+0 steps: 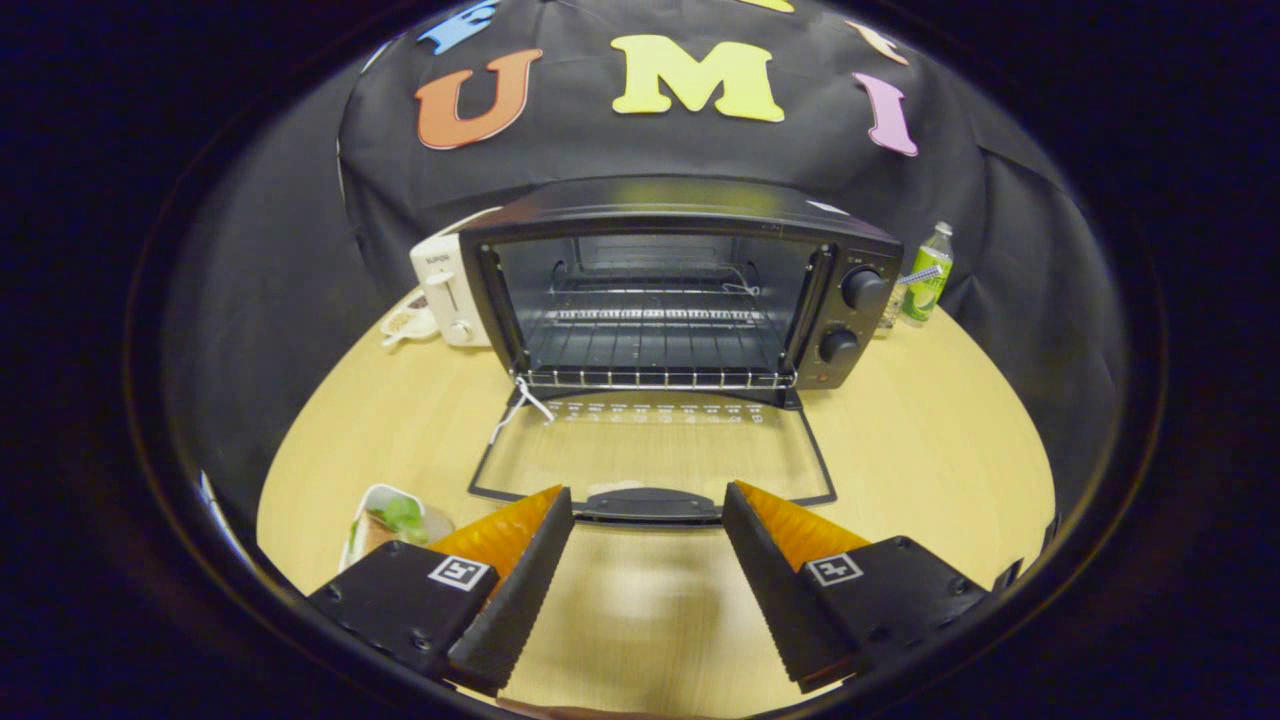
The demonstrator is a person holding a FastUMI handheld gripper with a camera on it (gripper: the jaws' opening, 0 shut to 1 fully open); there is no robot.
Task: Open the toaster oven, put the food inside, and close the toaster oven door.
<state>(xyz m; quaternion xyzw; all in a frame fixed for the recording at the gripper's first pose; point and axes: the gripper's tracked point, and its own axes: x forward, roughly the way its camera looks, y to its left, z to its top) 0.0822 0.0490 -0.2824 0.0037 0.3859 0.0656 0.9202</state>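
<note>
Claw gapes empty at toaster oven's dropped door handle.

We note round pale wooden table bearing black toaster oven, white pop-up toaster, green bottle, wrapped food.

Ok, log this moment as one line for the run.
claw: open, empty, just short of door handle | toaster oven: door down flat | food: on table, beside left finger, not loaded
</note>
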